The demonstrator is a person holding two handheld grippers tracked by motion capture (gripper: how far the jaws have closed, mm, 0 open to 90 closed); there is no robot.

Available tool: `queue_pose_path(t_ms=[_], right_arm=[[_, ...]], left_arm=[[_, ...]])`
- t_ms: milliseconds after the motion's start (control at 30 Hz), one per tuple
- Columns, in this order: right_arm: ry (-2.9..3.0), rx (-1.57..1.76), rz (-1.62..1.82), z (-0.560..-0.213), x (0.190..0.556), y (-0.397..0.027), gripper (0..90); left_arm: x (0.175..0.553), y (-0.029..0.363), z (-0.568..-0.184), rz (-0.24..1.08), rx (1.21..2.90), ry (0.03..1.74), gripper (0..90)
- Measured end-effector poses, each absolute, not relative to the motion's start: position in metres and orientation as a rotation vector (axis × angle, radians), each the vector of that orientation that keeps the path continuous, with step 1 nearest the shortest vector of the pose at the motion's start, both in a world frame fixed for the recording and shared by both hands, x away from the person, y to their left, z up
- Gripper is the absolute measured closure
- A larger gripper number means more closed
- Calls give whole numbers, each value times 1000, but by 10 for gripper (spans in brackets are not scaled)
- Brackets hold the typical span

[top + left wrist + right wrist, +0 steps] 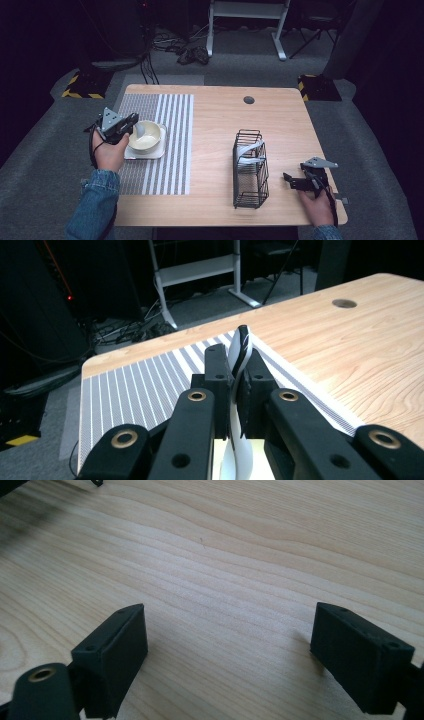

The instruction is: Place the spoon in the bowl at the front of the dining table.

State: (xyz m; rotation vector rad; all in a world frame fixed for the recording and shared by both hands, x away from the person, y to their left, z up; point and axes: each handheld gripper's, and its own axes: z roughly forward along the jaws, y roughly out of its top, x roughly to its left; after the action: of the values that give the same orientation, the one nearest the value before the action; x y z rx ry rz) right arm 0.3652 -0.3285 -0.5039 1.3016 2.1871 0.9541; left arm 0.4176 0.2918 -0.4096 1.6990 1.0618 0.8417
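A white spoon [239,352] is being pinched by its handle in the left claw [131,131], over the bowl [145,136] on the worktop [220,125]. It is being judged light, stiff, glossy and slippery, so a hold across the flat handle is favoured. The right claw [227,650] is being rested spread wide, empty.

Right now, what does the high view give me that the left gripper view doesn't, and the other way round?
High view alone: the bowl on its square plate, the wire rack, and the right gripper lying open beside it. Left gripper view alone: the jaws closed tight on the white spoon. Both share the left gripper, the striped mat and the wooden table.
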Motion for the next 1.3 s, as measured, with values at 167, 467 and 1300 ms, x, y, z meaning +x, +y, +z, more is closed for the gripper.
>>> queue_pose_path(t_ms=[167, 467, 1300], right_arm=[[2187, 1302, 954, -504, 365, -329, 150], [2187, 1302, 954, -504, 365, -329, 150], [2187, 1302, 954, -504, 365, -329, 150]], left_arm=[[421, 292, -418, 847, 1731, 1077, 848], [422, 294, -425, 883, 1769, 1094, 848], [420, 255, -433, 805, 1818, 1032, 650]])
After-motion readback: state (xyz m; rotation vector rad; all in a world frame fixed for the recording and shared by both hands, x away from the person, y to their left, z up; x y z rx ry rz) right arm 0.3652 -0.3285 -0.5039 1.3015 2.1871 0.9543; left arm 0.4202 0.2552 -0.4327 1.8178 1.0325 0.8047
